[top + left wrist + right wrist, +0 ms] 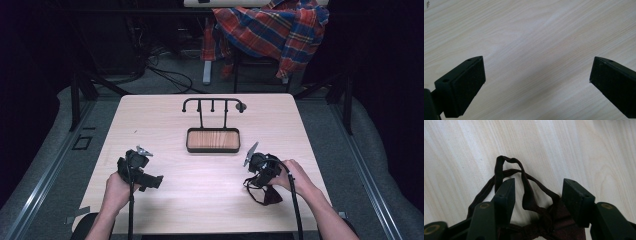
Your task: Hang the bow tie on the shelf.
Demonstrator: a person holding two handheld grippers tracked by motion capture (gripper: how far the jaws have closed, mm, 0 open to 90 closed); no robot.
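Note:
A dark maroon bow tie (268,194) with a thin looped strap (526,185) lies on the light wooden table (210,200) at the front right. My right gripper (256,178) hangs just over it, open. Its jaws (537,188) straddle the strap, and the tie's knot (541,228) sits between their bases without being clamped. My left gripper (152,181) is at the front left, open over bare wood (537,68) with nothing between its fingers. A black hook stand (212,104) with a wooden tray base (213,140) stands at the table's middle back.
A red plaid shirt (272,27) is draped over a chair behind the table. Cables (165,75) run over the floor there. Dark frame posts (75,95) stand at the table's left and right sides.

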